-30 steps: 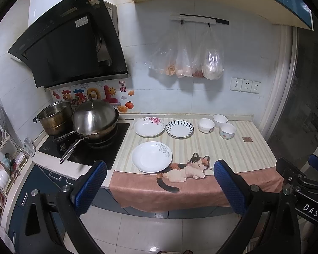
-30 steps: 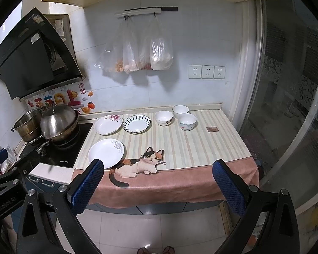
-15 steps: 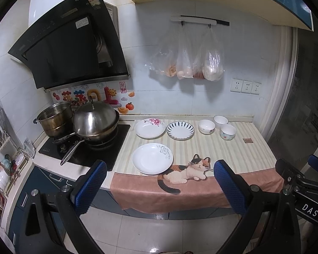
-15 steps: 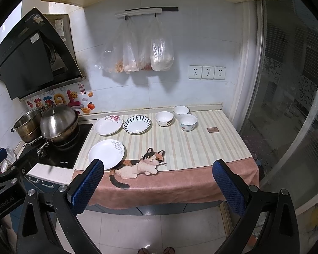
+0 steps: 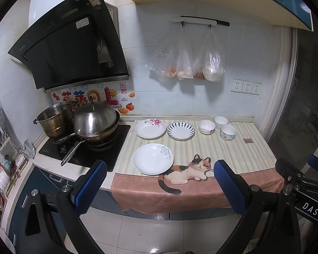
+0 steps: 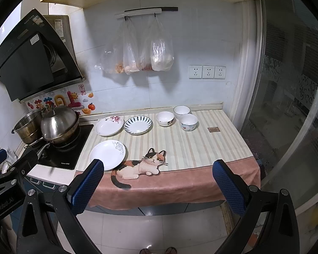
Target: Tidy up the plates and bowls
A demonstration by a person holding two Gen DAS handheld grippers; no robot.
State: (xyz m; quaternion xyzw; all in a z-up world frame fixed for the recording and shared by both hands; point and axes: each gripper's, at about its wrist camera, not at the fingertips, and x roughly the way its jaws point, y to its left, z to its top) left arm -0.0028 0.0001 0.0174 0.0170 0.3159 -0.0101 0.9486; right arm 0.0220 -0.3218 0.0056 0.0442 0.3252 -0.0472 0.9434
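Three plates lie on the striped counter cloth (image 5: 233, 150): a white plate with a grey flower (image 5: 152, 158) at the front, a pink-flowered plate (image 5: 150, 128) and a blue-striped plate (image 5: 180, 130) behind it. Three small bowls (image 5: 207, 126) (image 5: 221, 122) (image 5: 228, 132) cluster at the back right. The same plates (image 6: 107, 154) (image 6: 109, 125) (image 6: 137, 124) and bowls (image 6: 164, 118) show in the right wrist view. My left gripper (image 5: 159, 182) and right gripper (image 6: 158, 182) are both open and empty, held off the counter's front edge.
A lidded wok (image 5: 95, 122) and a steel pot (image 5: 55, 120) sit on the black cooktop (image 5: 116, 148) at the left, under a range hood (image 5: 70, 42). Plastic bags (image 5: 186, 63) hang on the wall. A dish rack (image 5: 2, 158) stands far left. A glass door (image 6: 286, 105) is at the right.
Both grippers have drifted very slightly; the view barely shifts. Nothing on the counter has moved.
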